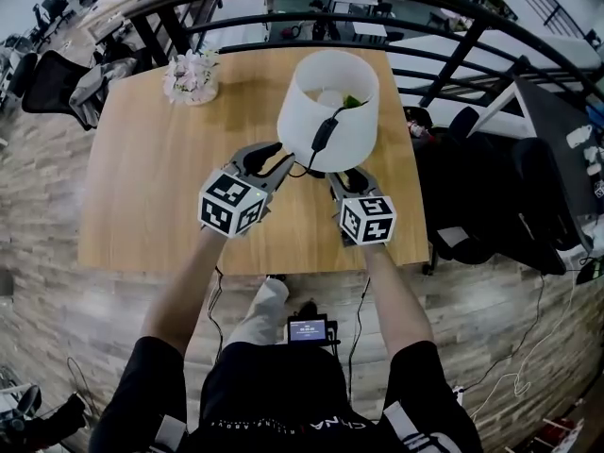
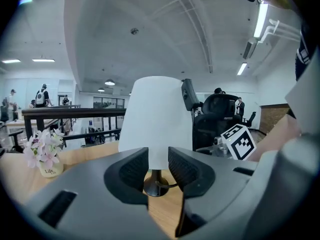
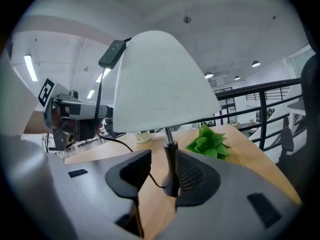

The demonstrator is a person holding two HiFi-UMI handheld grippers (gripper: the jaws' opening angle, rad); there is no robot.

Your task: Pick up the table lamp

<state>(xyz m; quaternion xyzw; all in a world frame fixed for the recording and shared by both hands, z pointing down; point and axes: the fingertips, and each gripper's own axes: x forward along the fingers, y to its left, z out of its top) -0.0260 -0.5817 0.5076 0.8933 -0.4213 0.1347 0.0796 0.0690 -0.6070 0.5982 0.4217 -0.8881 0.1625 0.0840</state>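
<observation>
The table lamp has a white shade (image 1: 328, 109), a thin stem (image 3: 170, 146) and a black round base (image 2: 156, 186), and it stands on the wooden table (image 1: 151, 187). Its black cord with a switch (image 1: 323, 132) hangs over the shade's front. My left gripper (image 1: 283, 157) is open just left of the lamp; in the left gripper view the base shows beyond the gap of the gripper (image 2: 159, 166). My right gripper (image 1: 345, 176) is open under the shade's near edge. In the right gripper view the stem stands between that gripper's (image 3: 162, 171) jaws, close against the right pad and apart from the left.
A small pot of pale flowers (image 1: 192, 75) stands at the table's far left. A green plant (image 3: 207, 141) sits behind the lamp. Black railings (image 1: 453, 55) run along the far and right sides, and office chairs (image 1: 491, 187) stand right of the table.
</observation>
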